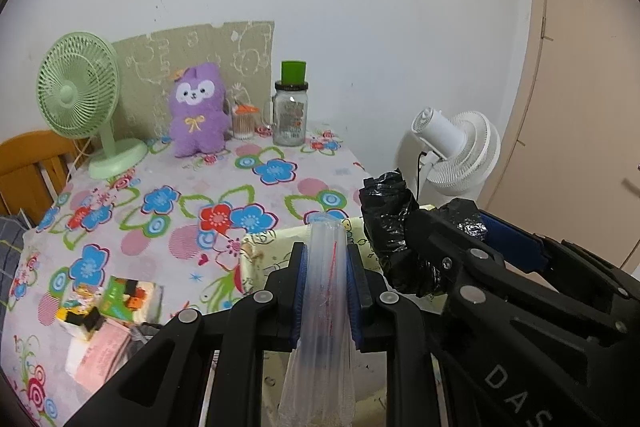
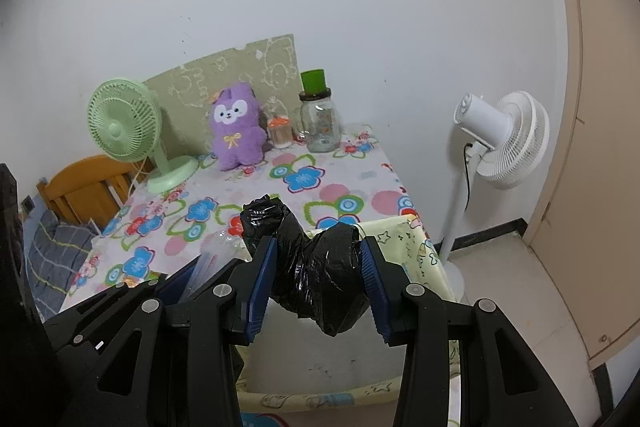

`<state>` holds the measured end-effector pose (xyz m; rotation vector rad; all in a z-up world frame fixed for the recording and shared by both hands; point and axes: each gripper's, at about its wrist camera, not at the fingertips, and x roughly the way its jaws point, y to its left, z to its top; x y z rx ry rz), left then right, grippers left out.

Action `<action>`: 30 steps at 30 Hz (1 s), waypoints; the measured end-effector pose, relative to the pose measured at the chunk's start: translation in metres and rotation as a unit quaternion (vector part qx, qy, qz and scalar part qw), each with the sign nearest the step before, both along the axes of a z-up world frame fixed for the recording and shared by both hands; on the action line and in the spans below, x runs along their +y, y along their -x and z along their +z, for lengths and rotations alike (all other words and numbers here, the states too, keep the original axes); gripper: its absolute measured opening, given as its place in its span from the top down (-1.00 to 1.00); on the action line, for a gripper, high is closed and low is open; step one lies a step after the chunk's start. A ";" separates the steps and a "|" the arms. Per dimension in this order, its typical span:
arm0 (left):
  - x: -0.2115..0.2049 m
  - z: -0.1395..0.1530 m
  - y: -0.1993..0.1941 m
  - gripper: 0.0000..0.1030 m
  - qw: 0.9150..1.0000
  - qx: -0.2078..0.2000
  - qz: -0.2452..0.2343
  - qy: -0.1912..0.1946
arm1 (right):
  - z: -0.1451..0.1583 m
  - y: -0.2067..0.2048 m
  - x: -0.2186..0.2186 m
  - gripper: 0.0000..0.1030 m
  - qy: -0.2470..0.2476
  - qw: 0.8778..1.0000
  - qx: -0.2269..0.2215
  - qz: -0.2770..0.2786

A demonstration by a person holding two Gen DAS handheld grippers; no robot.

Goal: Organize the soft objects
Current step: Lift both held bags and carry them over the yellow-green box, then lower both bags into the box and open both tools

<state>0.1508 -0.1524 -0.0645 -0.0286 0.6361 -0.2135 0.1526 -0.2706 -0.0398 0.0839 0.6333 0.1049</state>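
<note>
My left gripper [image 1: 327, 281] is shut on a clear plastic bag [image 1: 323, 323] with a red zip line, which hangs down between the blue pads. My right gripper [image 2: 318, 285] is shut on a crumpled black plastic bag bundle [image 2: 316, 267], held above a yellow cartoon-print fabric box [image 2: 424, 259] with a white inside. The bundle also shows in the left wrist view [image 1: 394, 227], right of my left gripper, with the right gripper [image 1: 452, 239] around it. A purple plush toy [image 1: 197, 111] sits upright at the back of the floral table [image 1: 160, 227].
A green desk fan [image 1: 80, 99] stands back left. A glass jar with a green cup on top [image 1: 291, 119] and a small toothpick jar [image 1: 244, 123] stand by the plush. Packets and tissue packs [image 1: 104, 323] lie front left. A white standing fan [image 2: 500, 143] is right of the table.
</note>
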 end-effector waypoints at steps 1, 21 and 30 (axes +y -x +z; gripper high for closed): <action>-0.002 -0.002 -0.003 0.67 1.000 0.003 0.000 0.000 | -0.002 -0.002 -0.001 0.10 0.000 1.000 0.003 -0.001; -0.005 -0.034 -0.035 0.31 0.999 0.034 0.000 -0.033 | -0.043 -0.042 -0.005 -0.18 -0.011 0.998 0.065 -0.015; 0.001 -0.024 -0.027 -0.68 0.999 0.022 -0.010 -0.035 | -0.034 -0.035 0.000 -0.70 0.002 0.998 0.049 -0.033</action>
